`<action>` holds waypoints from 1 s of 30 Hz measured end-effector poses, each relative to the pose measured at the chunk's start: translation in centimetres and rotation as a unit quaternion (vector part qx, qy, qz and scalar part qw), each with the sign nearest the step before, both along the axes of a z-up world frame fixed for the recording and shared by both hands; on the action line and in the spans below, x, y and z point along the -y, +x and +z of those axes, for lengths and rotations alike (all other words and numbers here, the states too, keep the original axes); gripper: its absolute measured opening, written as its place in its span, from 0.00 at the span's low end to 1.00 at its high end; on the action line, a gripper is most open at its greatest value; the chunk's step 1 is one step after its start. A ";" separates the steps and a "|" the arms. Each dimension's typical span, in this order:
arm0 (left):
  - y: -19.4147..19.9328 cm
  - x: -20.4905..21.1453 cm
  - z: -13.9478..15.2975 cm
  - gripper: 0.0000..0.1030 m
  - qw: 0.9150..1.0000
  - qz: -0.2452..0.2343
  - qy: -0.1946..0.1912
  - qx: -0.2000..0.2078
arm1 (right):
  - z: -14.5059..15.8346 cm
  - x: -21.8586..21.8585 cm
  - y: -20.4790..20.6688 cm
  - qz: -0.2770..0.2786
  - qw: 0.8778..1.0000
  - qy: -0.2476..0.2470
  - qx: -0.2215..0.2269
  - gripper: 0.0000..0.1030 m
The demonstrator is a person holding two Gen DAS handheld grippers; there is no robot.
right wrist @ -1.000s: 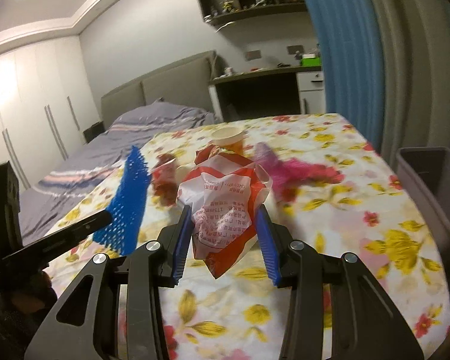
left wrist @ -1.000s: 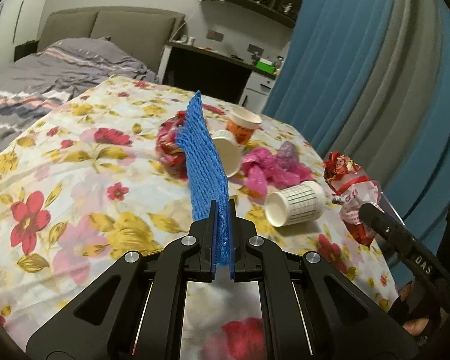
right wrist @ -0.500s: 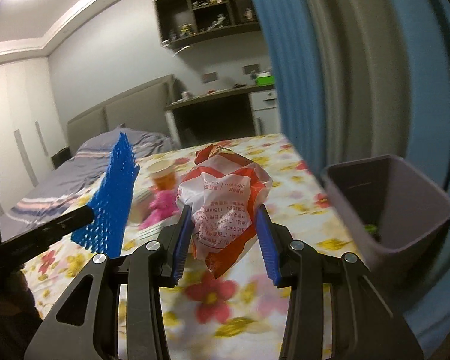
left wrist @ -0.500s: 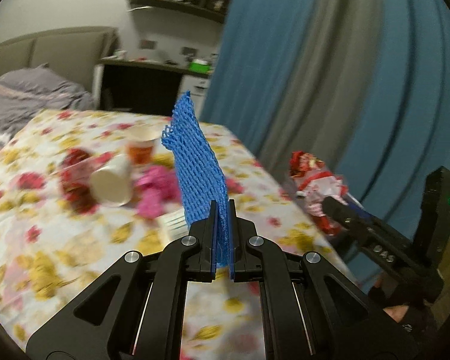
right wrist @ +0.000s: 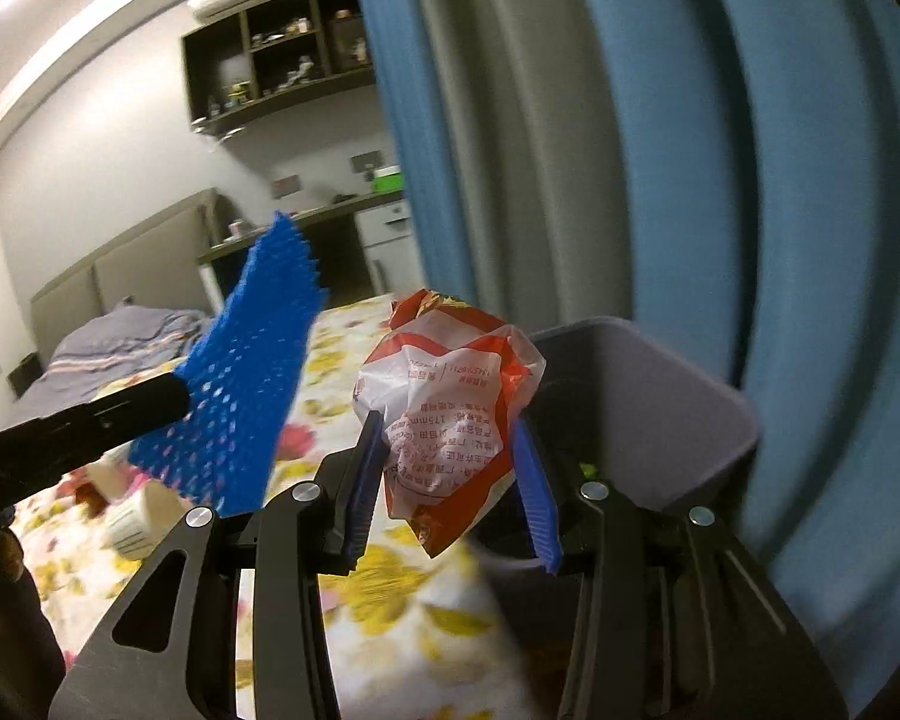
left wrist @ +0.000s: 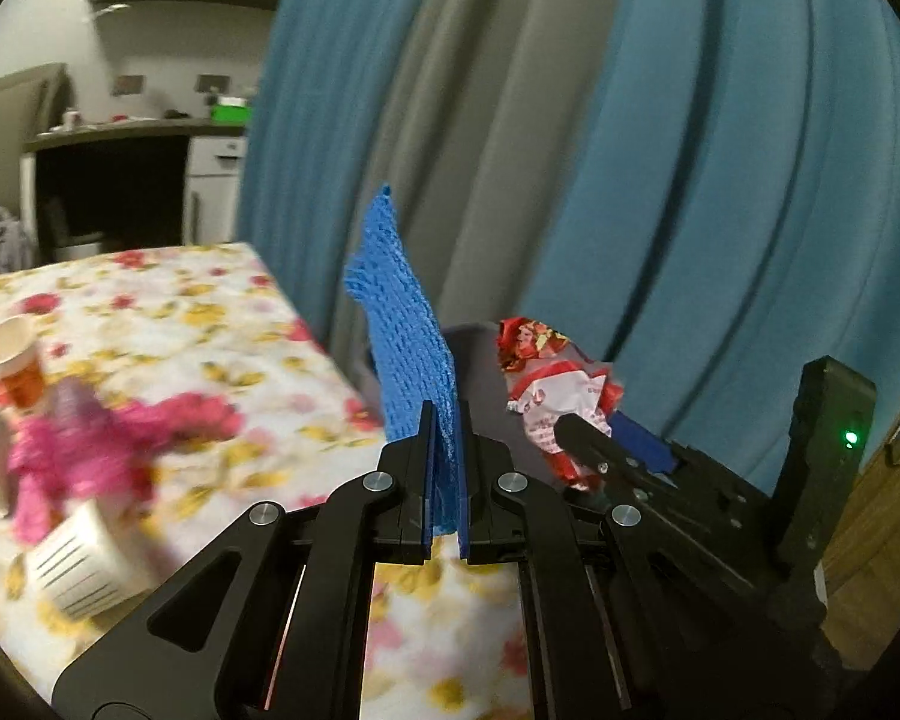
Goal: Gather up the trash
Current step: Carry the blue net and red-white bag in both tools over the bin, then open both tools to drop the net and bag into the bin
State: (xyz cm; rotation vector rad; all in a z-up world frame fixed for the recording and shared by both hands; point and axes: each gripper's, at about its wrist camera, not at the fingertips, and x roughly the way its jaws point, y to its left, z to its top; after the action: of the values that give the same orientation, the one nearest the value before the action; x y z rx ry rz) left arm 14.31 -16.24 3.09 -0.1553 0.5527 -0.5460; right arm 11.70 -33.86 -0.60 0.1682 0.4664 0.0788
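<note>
- Your left claw is pinched nearly shut on a blue net, a flat piece of open mesh foam that stands upright out of the jaws and narrows to a jagged tip.
- From the right wrist camera the net shows its diamond holes and sawtooth edge, held out over the table just left of the wrapper.
- Your right claw stands about half open, its blue pads pressed on both sides of a crumpled wrapper.
- The wrapper is thin white plastic with red and orange patches and printed red text, bunched into a loose ball that sticks up above the pads and hangs down to a point below them.
- It is held at the table edge, right beside the rim of a grey bin, in front of the blue curtain.
- Inside the bin something small and green shows, too little to name.
- Left on the floral table: a pink bag, a white cup on its side, and an orange cup upright, all blurred.
</note>
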 end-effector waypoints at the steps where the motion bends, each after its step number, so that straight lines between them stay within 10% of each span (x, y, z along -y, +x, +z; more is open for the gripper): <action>1: 0.5 0.8 -0.3 0.04 1.000 -0.006 0.000 -0.002 | 0.0 0.5 0.1 -0.006 1.000 -0.001 0.000 0.41; 30: 10.4 9.5 -7.4 0.05 0.993 -0.053 0.017 -0.103 | -2.6 4.5 5.3 -0.058 0.997 0.004 -0.045 0.43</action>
State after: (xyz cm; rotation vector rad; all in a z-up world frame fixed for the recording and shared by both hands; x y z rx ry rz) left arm 24.67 -25.76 -4.35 -0.1508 0.7751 -0.6279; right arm 16.99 -38.31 -3.22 0.2078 0.5459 -0.0416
